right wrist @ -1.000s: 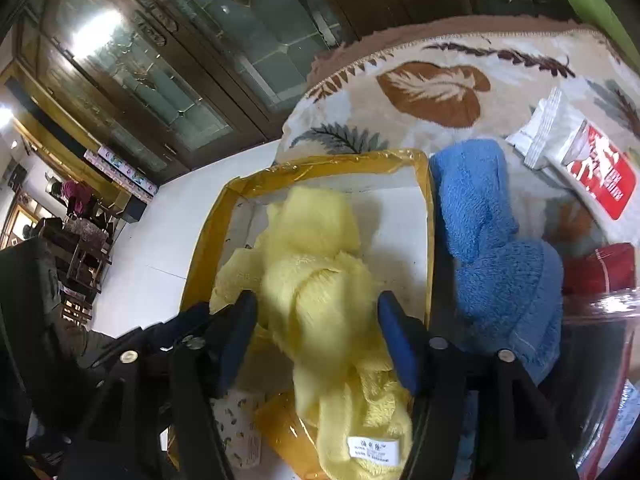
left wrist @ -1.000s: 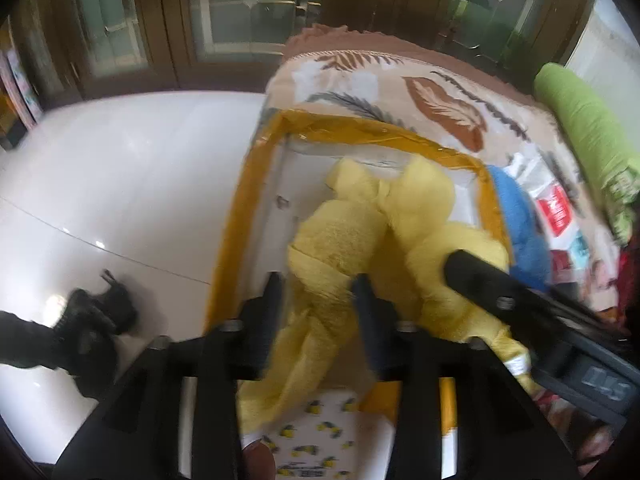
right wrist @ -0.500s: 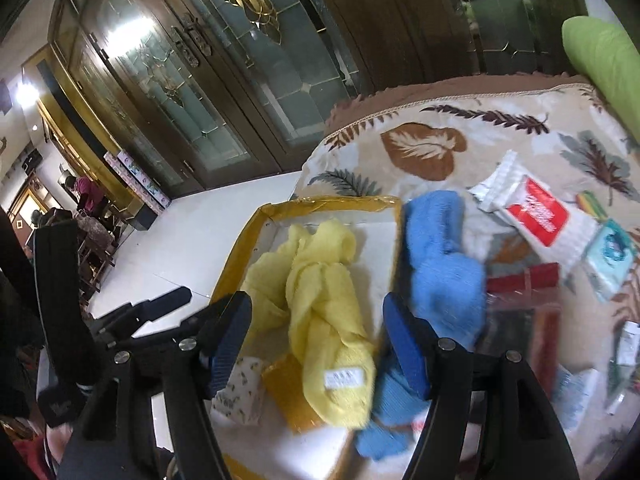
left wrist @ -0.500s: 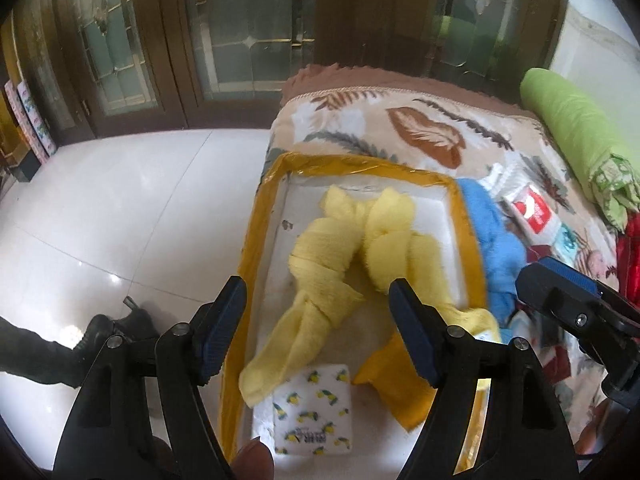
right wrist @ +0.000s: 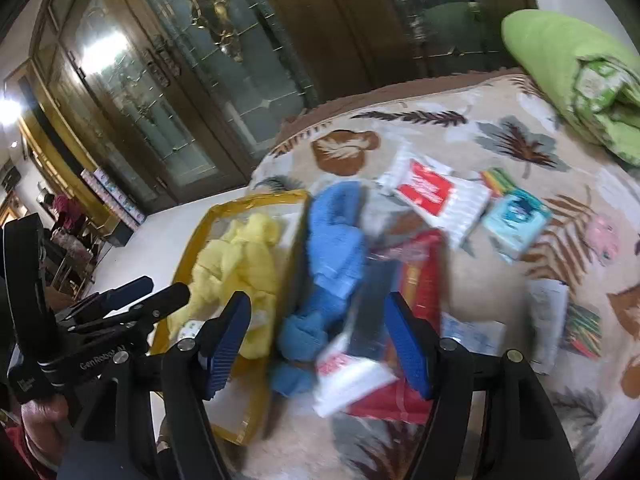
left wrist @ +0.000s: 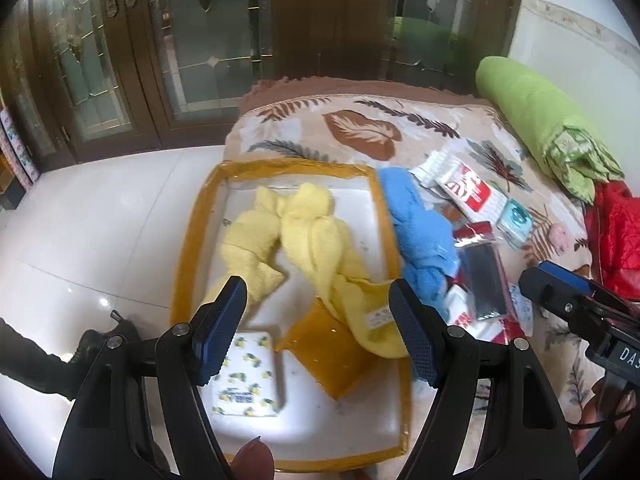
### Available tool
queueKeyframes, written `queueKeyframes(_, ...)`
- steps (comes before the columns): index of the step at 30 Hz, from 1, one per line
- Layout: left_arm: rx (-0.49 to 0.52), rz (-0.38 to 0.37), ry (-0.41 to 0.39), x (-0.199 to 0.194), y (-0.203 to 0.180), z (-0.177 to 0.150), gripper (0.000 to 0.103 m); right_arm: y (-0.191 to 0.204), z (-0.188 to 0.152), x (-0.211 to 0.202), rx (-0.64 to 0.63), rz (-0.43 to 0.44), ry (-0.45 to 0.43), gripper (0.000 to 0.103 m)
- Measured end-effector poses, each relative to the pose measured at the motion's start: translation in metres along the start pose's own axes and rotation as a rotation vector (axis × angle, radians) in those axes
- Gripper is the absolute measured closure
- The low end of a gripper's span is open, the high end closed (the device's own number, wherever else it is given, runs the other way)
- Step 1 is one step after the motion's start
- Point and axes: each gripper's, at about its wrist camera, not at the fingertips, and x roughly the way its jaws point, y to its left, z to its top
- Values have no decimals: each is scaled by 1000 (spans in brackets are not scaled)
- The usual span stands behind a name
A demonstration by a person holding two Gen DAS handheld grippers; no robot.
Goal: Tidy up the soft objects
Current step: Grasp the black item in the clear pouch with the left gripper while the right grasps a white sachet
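A yellow towel (left wrist: pixel 304 240) lies bunched inside a clear storage bag with an orange rim (left wrist: pixel 192 240) on the leaf-print bed; it also shows in the right wrist view (right wrist: pixel 240 260). A blue towel (left wrist: pixel 420 236) lies just right of the bag, also in the right wrist view (right wrist: pixel 332 256). My left gripper (left wrist: pixel 320 336) is open and empty, raised above the bag's near end. My right gripper (right wrist: pixel 318 348) is open and empty, above the blue towel's near end and some packets.
A small lemon-print pack (left wrist: pixel 248 376) lies in the bag's near corner. Red-and-white packets (left wrist: pixel 468 188), a teal pack (left wrist: pixel 516 216) and a dark packet (left wrist: pixel 480 280) lie right of the blue towel. A green pillow (left wrist: pixel 548 120) lies at the far right. White floor (left wrist: pixel 100 220) lies left of the bed.
My left gripper let go of the yellow towel and opened; both grippers pulled back and up from the bag. My right gripper swung right, over the blue towel.
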Motion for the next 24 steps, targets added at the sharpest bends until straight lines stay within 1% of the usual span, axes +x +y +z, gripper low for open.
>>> queueKeyframes(2,0,-22,14,0,-8,-1,29,-11,-3,-7,-3,-35,-4,33)
queueKeyframes(5,6,-63,27,0,-21,-1,29,-27,-11,-13,-12,-89,6,30)
queueKeyframes(7,4,-106,53,3,-31,0,29,-39,-15,-13,-1,-104,26,29)
queueKeyframes(9,-3,-133,79,9,-42,2,29,-49,-19,-12,12,-111,40,29)
queueKeyframes(14,-15,-210,157,29,-71,5,29,-64,-24,-12,-6,-147,58,29)
queueKeyframes(17,2,-225,199,41,-90,13,29,-77,-26,-13,8,-159,66,29)
queueKeyframes(20,-10,-236,241,55,-103,19,29,-85,-27,-13,32,-152,73,29)
queueKeyframes(24,-12,-257,325,77,-121,25,29,-80,-26,-2,-23,-145,115,29)
